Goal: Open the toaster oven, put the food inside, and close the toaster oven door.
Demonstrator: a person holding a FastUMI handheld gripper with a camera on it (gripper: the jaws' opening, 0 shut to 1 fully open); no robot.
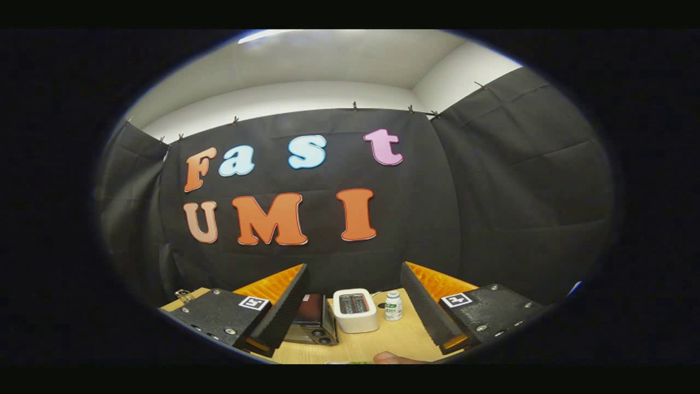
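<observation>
My gripper (354,284) is held high above the wooden table (394,340) and stands open, with nothing between its fingers. Far below, just inside the left finger, the toaster oven (313,322) sits on the table; I see its dark top and two knobs at its near end, and I cannot tell how its door stands. At the near edge of the table, between the fingers, lies a small rounded brownish thing (389,358), possibly the food, largely cut off.
A white two-slot toaster (355,311) stands beside the toaster oven, and a small white bottle with a green label (393,306) stands to its right. A metal clip (185,296) lies at the table's far left corner. Black cloth walls enclose the booth.
</observation>
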